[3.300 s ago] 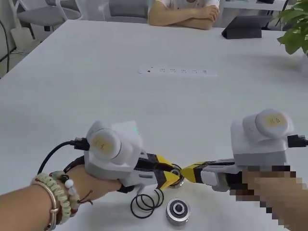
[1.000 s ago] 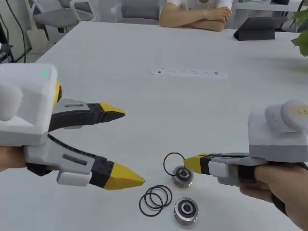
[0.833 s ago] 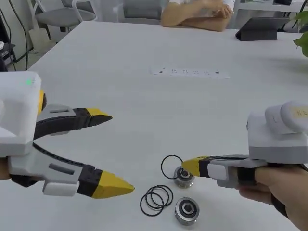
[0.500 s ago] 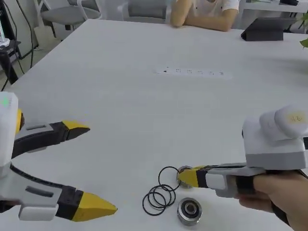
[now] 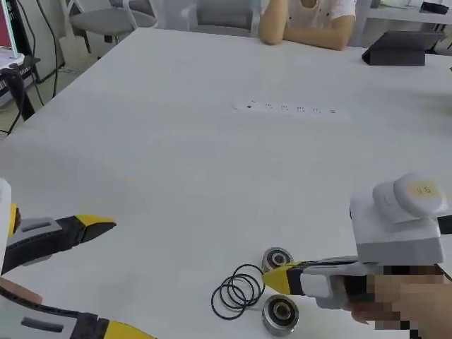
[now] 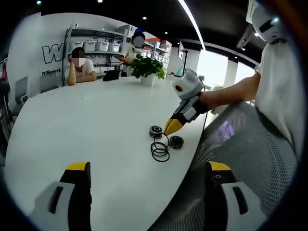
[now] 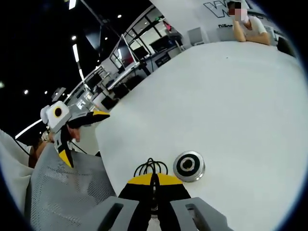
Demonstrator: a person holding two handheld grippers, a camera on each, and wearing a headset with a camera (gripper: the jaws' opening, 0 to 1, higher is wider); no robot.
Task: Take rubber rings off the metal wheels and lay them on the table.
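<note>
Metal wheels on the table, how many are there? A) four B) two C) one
B: one metal wheel sits just past the right gripper and a second metal wheel sits nearer the camera, both beside the pile of rubber rings.

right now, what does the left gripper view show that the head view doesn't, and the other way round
Left gripper view adds: wall shelves of bins, the wearer's white shirt behind the right hand-held gripper, and grey mesh beside the table.
Head view adds: a row of sockets set into the tabletop.
Both share: the overlapping rubber rings, two metal wheels, the right hand-held gripper with jaws together at the rings, the left hand-held gripper wide open, and a seated person at the far end.
</note>
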